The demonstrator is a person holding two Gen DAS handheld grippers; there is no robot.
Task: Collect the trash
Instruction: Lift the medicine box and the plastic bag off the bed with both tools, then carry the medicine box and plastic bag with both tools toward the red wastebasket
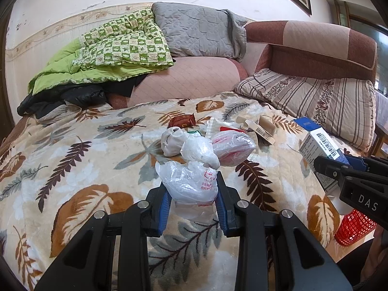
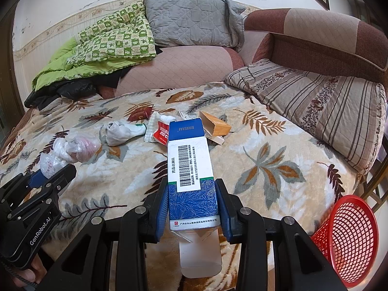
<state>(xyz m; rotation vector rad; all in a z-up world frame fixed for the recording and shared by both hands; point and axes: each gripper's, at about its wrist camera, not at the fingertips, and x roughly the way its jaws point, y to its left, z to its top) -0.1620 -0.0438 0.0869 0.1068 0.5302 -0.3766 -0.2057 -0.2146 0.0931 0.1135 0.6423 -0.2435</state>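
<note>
Right wrist view: right tool (image 2: 192,206) clamps a box (image 2: 189,169); left tool (image 1: 192,201) clamps a bag (image 1: 191,184) (one each); basket (image 2: 349,240) off the blanket's (image 2: 278,169) open right edge.

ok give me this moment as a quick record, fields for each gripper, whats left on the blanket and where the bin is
left gripper: left gripper shut on a crumpled clear plastic bag with red print
right gripper: right gripper shut on a blue and white carton, end flap open
surface: leaf-print blanket over a sofa
left on blanket: white wad, red wrapper, tan open box, small dark red packet, more clear bags
bin: red mesh basket, at the right edge of the blanket, tilted, looks empty
</note>
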